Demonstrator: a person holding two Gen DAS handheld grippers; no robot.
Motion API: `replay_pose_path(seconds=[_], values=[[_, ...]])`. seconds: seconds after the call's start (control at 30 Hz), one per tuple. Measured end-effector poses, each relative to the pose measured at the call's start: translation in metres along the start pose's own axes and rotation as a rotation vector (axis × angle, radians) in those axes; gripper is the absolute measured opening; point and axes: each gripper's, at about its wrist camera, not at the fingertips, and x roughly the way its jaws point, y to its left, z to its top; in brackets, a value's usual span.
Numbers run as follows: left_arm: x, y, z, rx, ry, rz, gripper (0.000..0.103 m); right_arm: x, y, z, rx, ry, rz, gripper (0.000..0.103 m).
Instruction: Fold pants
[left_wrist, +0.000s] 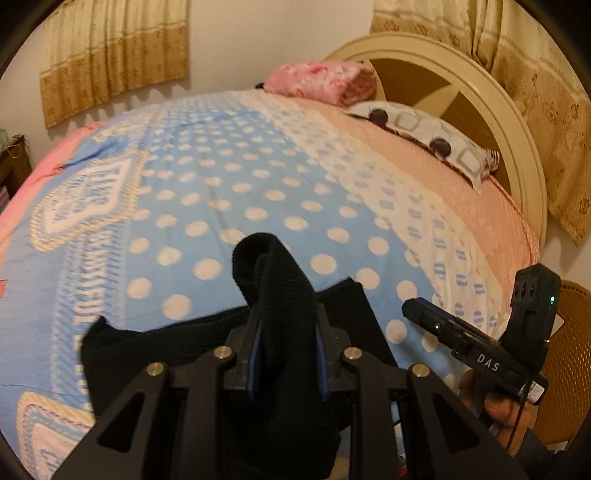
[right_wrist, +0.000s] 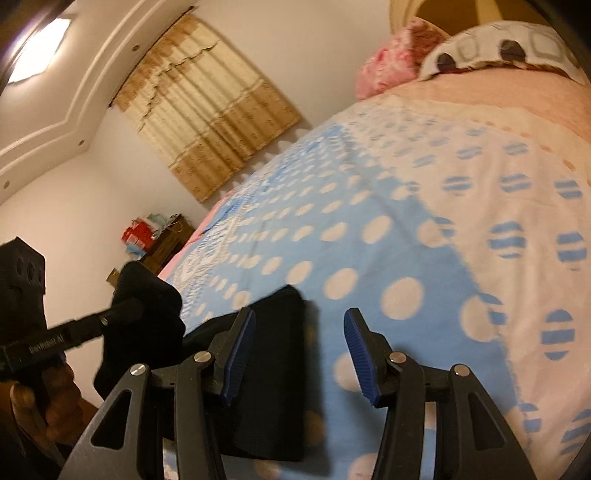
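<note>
Left wrist view first: the left gripper (left_wrist: 286, 354) is clamped on a thick bunch of the black knit pants (left_wrist: 280, 295), its blue-padded fingers (left_wrist: 255, 363) pressing the fabric from both sides with only a narrow gap. A ribbed fold of the pants pokes up and away past the fingertips, toward the far side of the bed. The rest of the cloth spreads out flat below, along the near edge of the blue bedspread with white polka dots (left_wrist: 229, 184), running left to right under the gripper. Off to the right, the right gripper (left_wrist: 417, 308) comes in from the near right corner, a hand (left_wrist: 495, 410) wrapped around its handle. At the far end sit a pink fluffy folded blanket (left_wrist: 317, 79), a white pillow with dark circles (left_wrist: 424, 133) and a cream curved headboard (left_wrist: 480, 96).

Over to the right wrist view: the right gripper (right_wrist: 299, 350) stands about half open, and nothing is between its blue pads. Its left finger (right_wrist: 238, 356) is over the flat dark panel of the pants (right_wrist: 280, 369); the right finger (right_wrist: 360, 356) hangs over bare bedspread (right_wrist: 406, 240). The panel's long axis runs from near to far, and its far edge ends just past the fingertips. To the left, the left gripper (right_wrist: 125, 310) holds the raised bunch of pants, its hand (right_wrist: 55, 398) low in the corner. A beige patterned curtain (right_wrist: 207, 110) hangs on the far wall.
</note>
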Motion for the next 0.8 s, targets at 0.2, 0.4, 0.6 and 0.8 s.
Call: replay_pose_path(seconds=[0.2,0.4,0.6,0.8], values=[[0.040,-0.024,-0.004,0.007,0.055,-0.030,0.031,0.000,-0.015,-0.007,0.030,0.014,-0.021,0.052],[0.037,-0.032,0.002,-0.022,0.025,-0.105,0.042,-0.006,-0.020,-0.009,0.027,0.002,-0.044,0.052],[-0.004,-0.021,0.002,0.039,-0.106,-0.057,0.066,-0.019,-0.026,-0.010,0.045,-0.036,-0.069,0.052],[0.003,0.037,-0.032,0.061,-0.053,0.218,0.072,-0.035,-0.009,-0.009,-0.001,-0.079,-0.014,0.052]])
